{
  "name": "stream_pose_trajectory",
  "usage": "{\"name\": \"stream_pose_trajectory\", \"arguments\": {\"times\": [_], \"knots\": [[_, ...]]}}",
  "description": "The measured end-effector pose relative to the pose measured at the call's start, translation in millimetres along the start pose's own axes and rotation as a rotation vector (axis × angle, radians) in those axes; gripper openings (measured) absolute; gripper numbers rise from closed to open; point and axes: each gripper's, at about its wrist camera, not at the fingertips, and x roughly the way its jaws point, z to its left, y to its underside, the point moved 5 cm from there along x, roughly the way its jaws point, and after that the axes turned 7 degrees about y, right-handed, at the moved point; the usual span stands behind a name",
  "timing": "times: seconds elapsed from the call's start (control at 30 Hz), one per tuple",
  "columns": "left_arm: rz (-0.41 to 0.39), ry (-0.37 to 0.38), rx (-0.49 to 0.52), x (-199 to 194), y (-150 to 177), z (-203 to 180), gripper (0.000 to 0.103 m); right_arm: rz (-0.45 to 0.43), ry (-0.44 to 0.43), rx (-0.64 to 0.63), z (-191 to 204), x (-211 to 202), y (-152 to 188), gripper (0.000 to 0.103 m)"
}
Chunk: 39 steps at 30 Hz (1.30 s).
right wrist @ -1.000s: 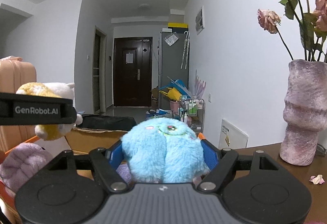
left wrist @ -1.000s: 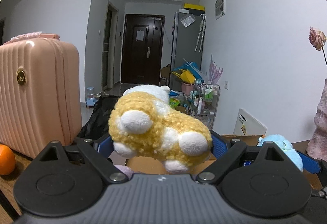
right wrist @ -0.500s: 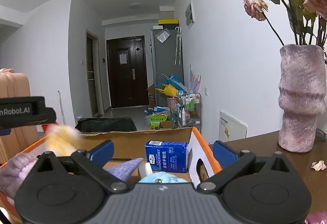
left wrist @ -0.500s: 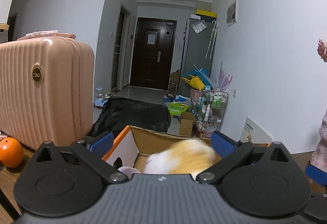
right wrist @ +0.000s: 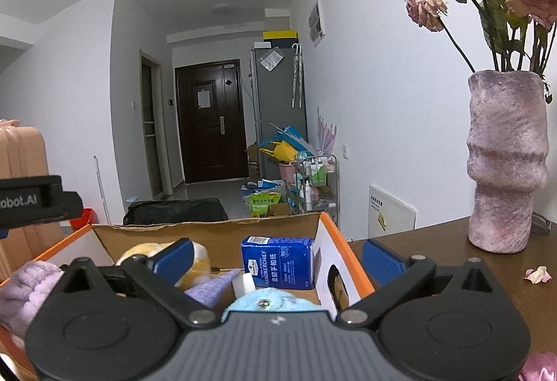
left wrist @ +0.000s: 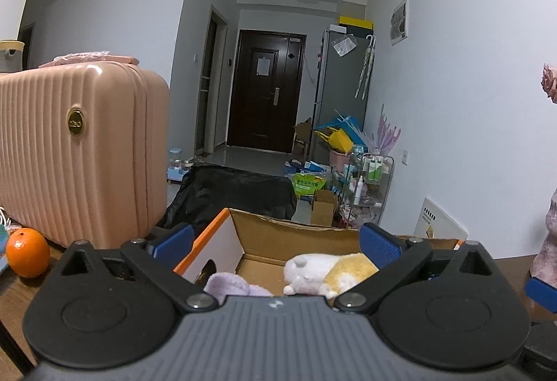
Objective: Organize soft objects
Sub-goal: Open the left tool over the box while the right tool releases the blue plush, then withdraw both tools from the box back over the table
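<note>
Plush toy point(left wrist: 330, 271), yellow and white, lies on its side in cardboard box point(left wrist: 296, 233), below and between the spread fingers of left gripper point(left wrist: 275, 241), untouched, long axis across the view, white end leftward. Blue plush point(right wrist: 269, 301) lies in the same box under right gripper point(right wrist: 276, 257), likewise wide apart and empty.

yellow-and-white plush point(left wrist: 329, 273) lies on its side inside the cardboard box point(left wrist: 299, 230), beside a lilac plush point(left wrist: 231, 285); blue furry plush point(right wrist: 271, 301) (mostly hidden) sits nearer.
</note>
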Motion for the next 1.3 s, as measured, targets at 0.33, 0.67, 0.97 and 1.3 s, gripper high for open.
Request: {"name": "stream_pose_trajectory", "arguments": {"times": [0.33, 0.67, 0.97, 1.3], "knots": [[0.005, 0.019, -0.003, -18, 2, 11, 0.103, -0.034, -0.021, -0.033, 2, -18, 1, 0.103], [0.000, -0.001, 0.018, -33, 6, 23, 0.103, -0.048, -0.040, -0.057, 2, -33, 4, 0.103], [-0.016, -0.009, 0.054, -55, 9, 30, 0.103, -0.054, -0.047, -0.069, -6, -55, 8, 0.103], [0.004, -0.013, 0.076, -83, 20, 40, 0.103, -0.059, -0.055, -0.099, -14, -84, 16, 0.103]]}}
